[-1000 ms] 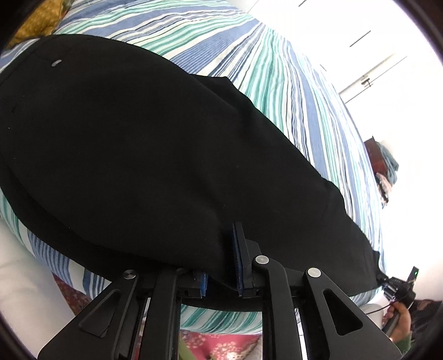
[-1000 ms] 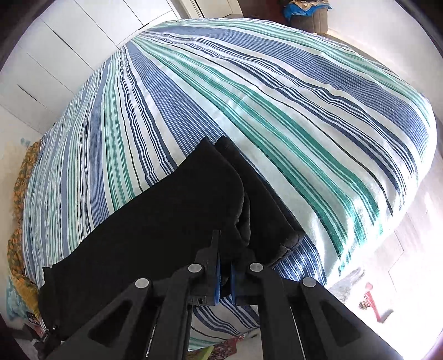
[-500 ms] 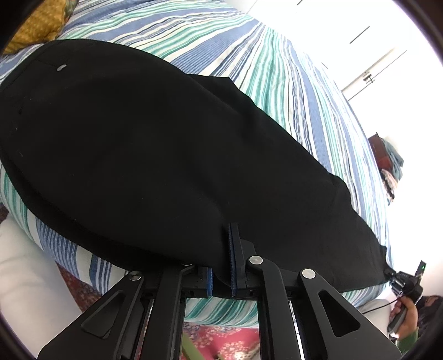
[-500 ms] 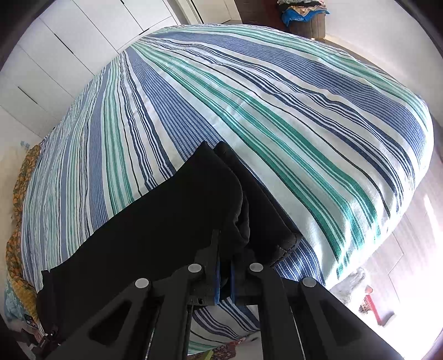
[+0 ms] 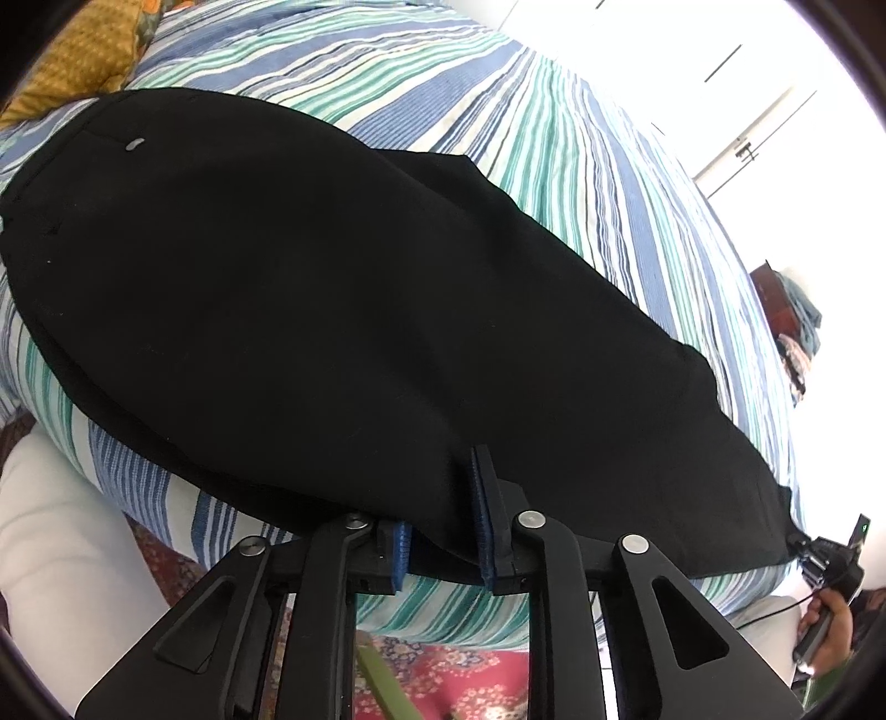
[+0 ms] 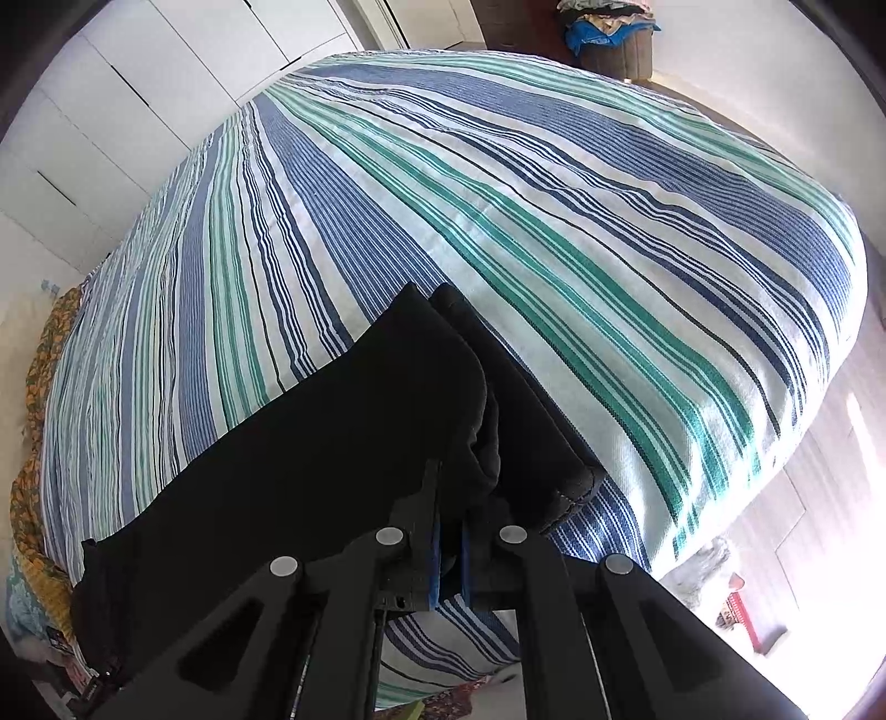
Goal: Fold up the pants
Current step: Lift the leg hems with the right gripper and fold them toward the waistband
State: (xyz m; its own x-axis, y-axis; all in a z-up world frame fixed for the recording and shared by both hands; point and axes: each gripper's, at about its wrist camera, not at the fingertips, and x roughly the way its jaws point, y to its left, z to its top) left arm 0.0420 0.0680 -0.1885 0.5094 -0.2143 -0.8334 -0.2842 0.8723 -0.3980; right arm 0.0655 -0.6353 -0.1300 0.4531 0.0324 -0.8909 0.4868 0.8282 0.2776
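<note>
The black pants (image 5: 310,310) lie stretched along the near edge of a bed, on a bedspread (image 6: 554,232) striped in blue, green and white, with the waistband end and its small silver button (image 5: 133,144) toward the upper left of the left wrist view and the leg cuffs stacked one on the other in the right wrist view. The left gripper (image 5: 440,534) sits at the near edge of the fabric partway along the leg; its jaws have just been opening and now stand apart, with a fold of the black cloth between the blue pads but no longer pinched. The right gripper (image 6: 449,559) is clenched on the hem of the pants at the cuff end, the cloth bunching up between its nearly touching pads. A yellow patterned cloth (image 5: 83,50) lies at the far corner of the bed, and a red floral rug (image 5: 470,681) covers the floor below the bed edge. White cupboard doors (image 6: 138,111) stand behind the bed.
</note>
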